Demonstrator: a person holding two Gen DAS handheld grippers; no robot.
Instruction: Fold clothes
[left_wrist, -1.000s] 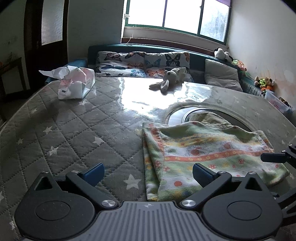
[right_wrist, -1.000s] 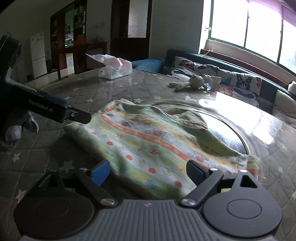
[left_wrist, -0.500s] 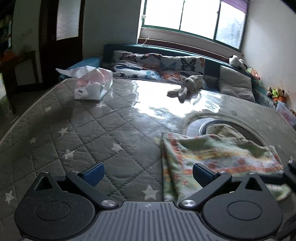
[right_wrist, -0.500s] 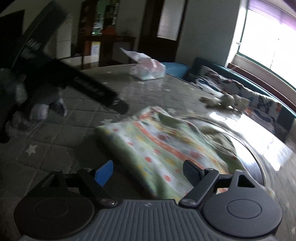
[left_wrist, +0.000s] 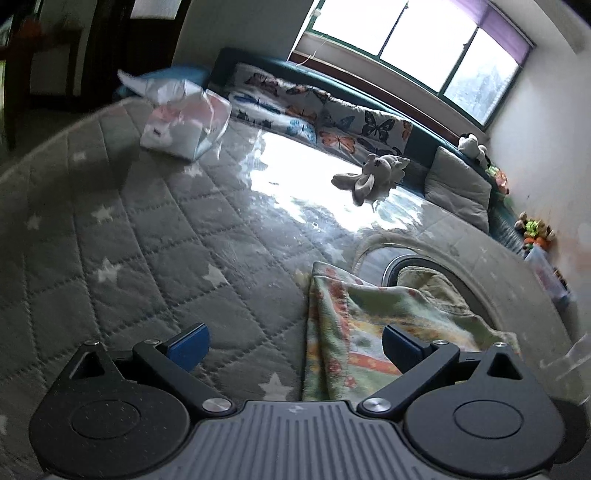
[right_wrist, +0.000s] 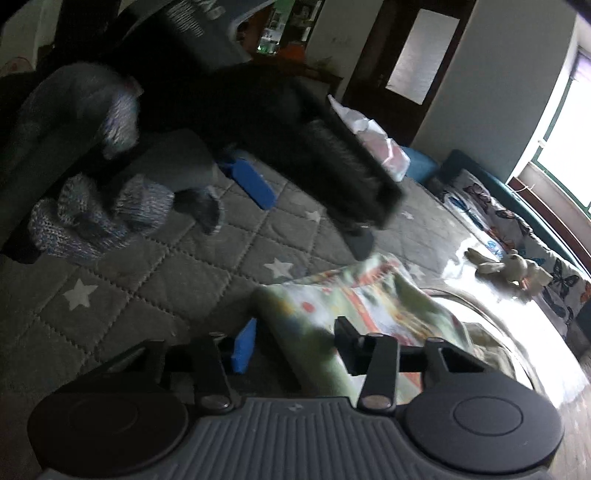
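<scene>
A folded green garment (left_wrist: 373, 317) with orange stripes and red dots lies on the quilted star table cover (left_wrist: 147, 240), partly over a round glass inset. My left gripper (left_wrist: 295, 347) hovers open above the garment's left edge, nothing between its fingers. In the right wrist view the left gripper (right_wrist: 306, 218) is a dark blur held by a hand in a knit glove (right_wrist: 92, 210), with one fingertip (right_wrist: 360, 242) close to the garment's far corner. My right gripper (right_wrist: 295, 347) has its jaws drawn halfway in. The near corner of the garment (right_wrist: 369, 306) fills the gap between them.
A tissue pack (left_wrist: 184, 125) sits at the table's far left and a plush rabbit (left_wrist: 373, 175) at the far middle. Butterfly cushions (left_wrist: 332, 118) line a bench under the window. The glass inset's rim (left_wrist: 399, 262) shows behind the garment.
My right gripper's jaws have narrowed from wide open onto the garment's near corner. Both views have tilted. The left gripper has swung closer in front of the right camera.
</scene>
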